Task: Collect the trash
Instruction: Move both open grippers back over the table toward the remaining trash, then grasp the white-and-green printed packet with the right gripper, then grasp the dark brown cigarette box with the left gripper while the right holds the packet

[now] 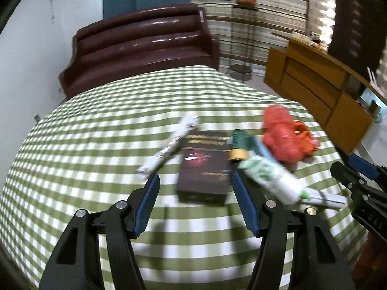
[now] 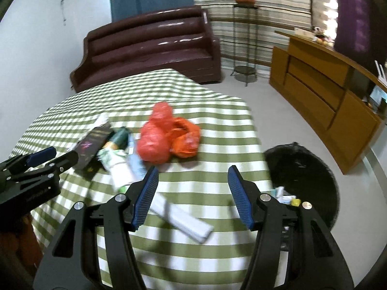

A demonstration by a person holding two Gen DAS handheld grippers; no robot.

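Trash lies on a green-checked table (image 1: 72, 169): a dark box (image 1: 204, 166), a white wrapper (image 1: 169, 145), a green bottle with a yellow cap (image 1: 239, 145), a white-green tube (image 1: 273, 178) and crumpled red and orange bags (image 1: 285, 135). My left gripper (image 1: 196, 188) is open and empty, just short of the dark box. My right gripper (image 2: 192, 181) is open and empty above the table, with the red bags (image 2: 164, 135) ahead of it and a flat white packet (image 2: 183, 220) below it. The box (image 2: 93, 145) lies at the left there.
A black-lined bin (image 2: 304, 169) holding a few small items stands on the floor right of the table. A brown sofa (image 2: 154, 46), a plant stand (image 2: 244, 36) and a wooden cabinet (image 2: 321, 91) stand beyond. Each gripper shows at the edge of the other's view.
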